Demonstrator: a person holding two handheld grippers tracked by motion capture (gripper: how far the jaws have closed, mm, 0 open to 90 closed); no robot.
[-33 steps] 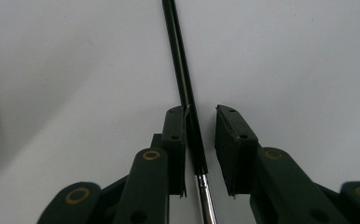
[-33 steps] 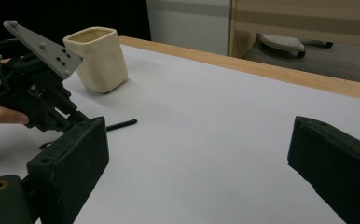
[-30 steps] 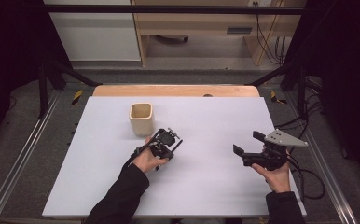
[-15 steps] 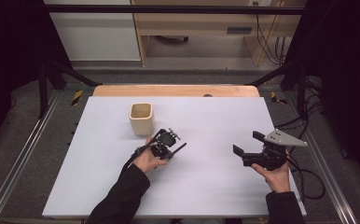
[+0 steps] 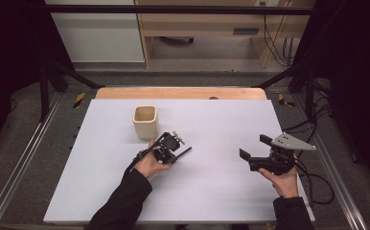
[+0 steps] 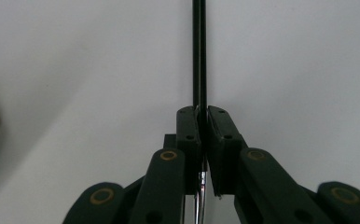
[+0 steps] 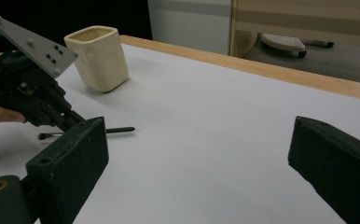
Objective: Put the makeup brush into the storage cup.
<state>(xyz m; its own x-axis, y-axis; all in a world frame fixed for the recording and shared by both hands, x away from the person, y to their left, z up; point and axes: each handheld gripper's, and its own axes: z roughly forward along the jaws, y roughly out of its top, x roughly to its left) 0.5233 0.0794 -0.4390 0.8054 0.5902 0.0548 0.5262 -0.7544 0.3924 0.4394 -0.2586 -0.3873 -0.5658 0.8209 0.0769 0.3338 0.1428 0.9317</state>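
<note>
My left gripper (image 5: 173, 154) rests low over the white table top, just in front of a beige square cup (image 5: 145, 121). Its jaws are shut on a thin black stick (image 5: 185, 152) that juts out to the right. In the left gripper view the stick (image 6: 199, 51) runs straight out from between the closed pads (image 6: 190, 128). The right gripper view has the left gripper (image 7: 29, 93), the stick's tip (image 7: 120, 129) and the cup (image 7: 99, 58). My right gripper (image 5: 255, 147) is held at the table's right side, open, with nothing between its jaws (image 7: 199, 140).
A white sheet (image 5: 221, 120) covers the table, with a wooden edge (image 5: 180, 92) along the far side. Cables (image 5: 317, 182) trail off the right edge. Metal rails (image 5: 25, 158) flank the table. Bare white surface lies between the two grippers.
The stick now shows more plainly, pointing right from the left gripper. Both hands have stayed where they were.
</note>
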